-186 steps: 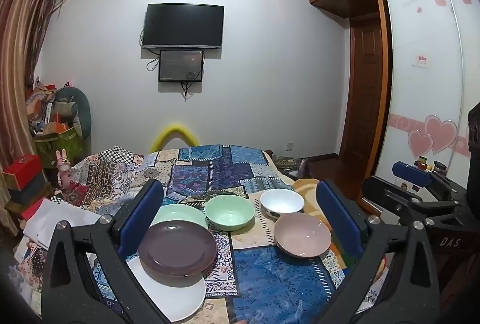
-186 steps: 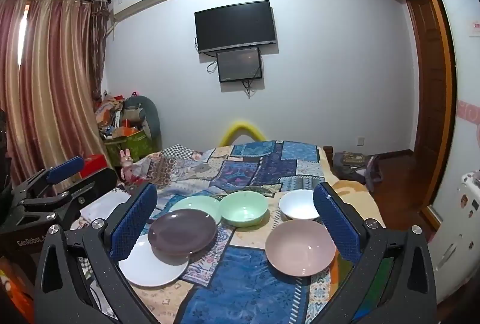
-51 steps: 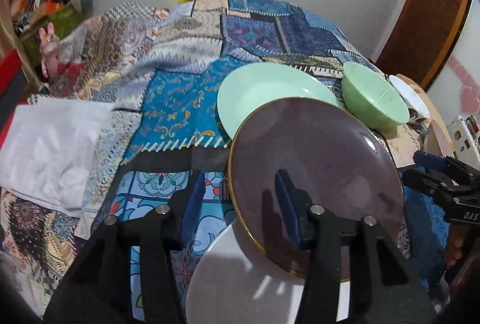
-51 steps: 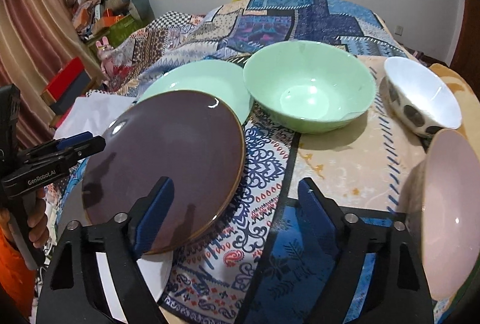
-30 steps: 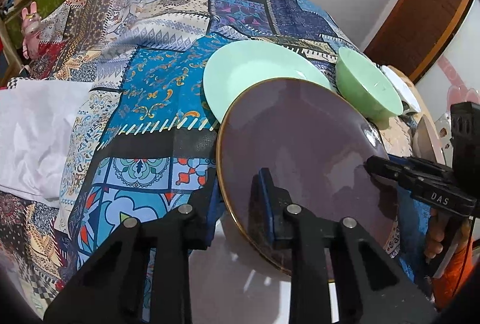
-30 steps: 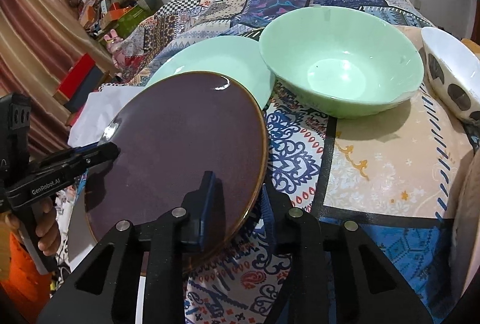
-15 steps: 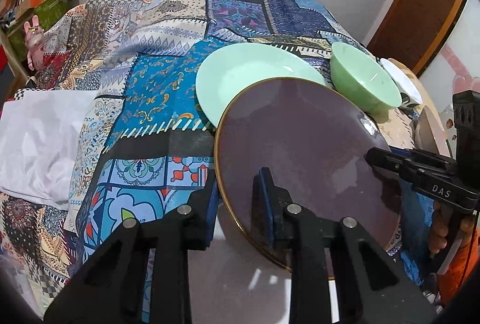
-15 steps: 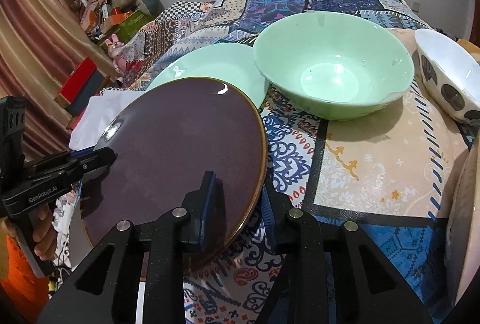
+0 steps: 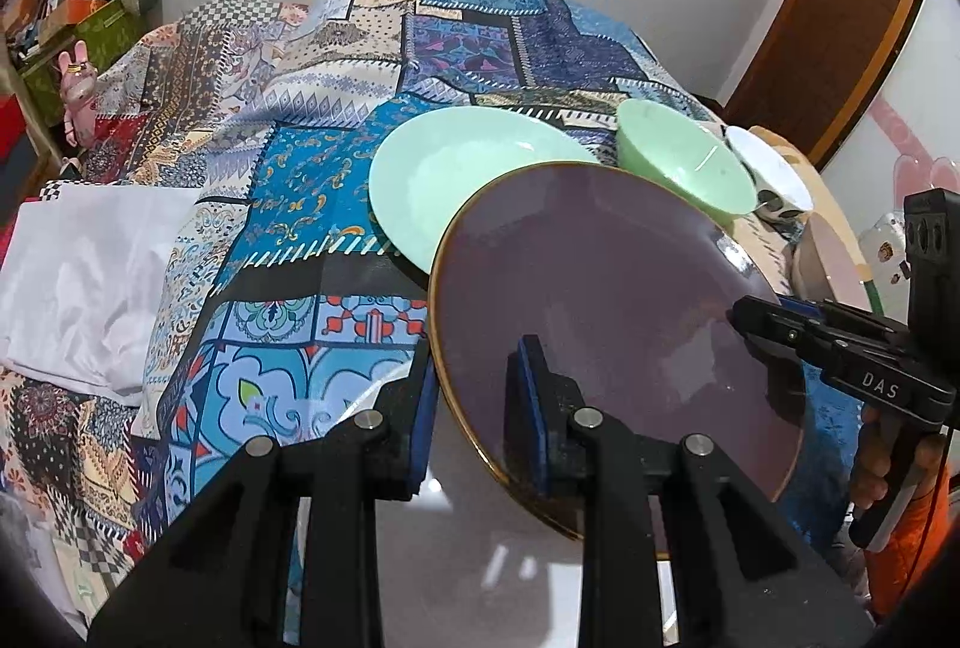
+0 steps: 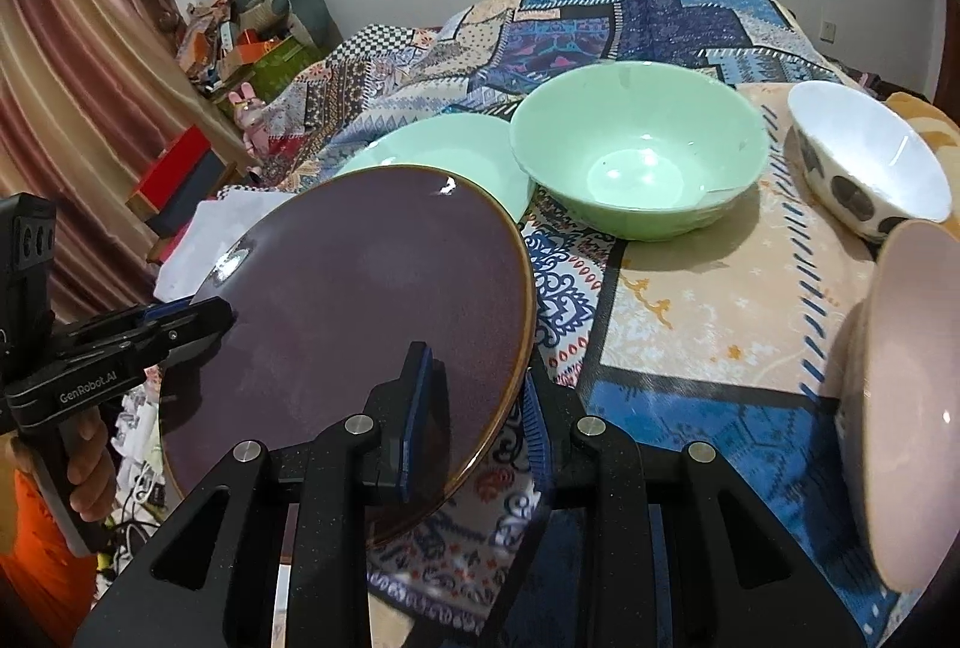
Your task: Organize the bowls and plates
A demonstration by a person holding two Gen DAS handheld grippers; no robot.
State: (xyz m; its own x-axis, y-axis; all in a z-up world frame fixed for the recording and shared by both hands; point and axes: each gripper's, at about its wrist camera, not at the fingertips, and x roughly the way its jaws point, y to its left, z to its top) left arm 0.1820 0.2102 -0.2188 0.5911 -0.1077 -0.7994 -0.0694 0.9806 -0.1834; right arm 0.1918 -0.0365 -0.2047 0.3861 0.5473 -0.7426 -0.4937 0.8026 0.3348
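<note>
A dark purple plate [image 9: 606, 300] with a gold rim hangs tilted above the bed, held from both sides. My left gripper [image 9: 474, 396] is shut on its near left rim. My right gripper [image 10: 474, 396] is shut on the opposite rim of the purple plate [image 10: 372, 312]. Under it lies a white plate [image 9: 468, 558], mostly hidden. Behind sit a mint green plate [image 9: 456, 168], a mint green bowl [image 10: 636, 150], a white bowl [image 10: 870, 162] with dark spots and a pink bowl [image 10: 906, 384] at the right edge.
Everything rests on a patchwork quilt [image 9: 288, 180] over the bed. A white cloth [image 9: 78, 276] lies at the left. Boxes and a toy rabbit [image 9: 78, 78] crowd the floor left of the bed. A wooden door [image 9: 840, 18] stands at the right.
Both grippers have lifted the purple plate slightly off the white plate and carried it a little. Their hold on its rim is unchanged.
</note>
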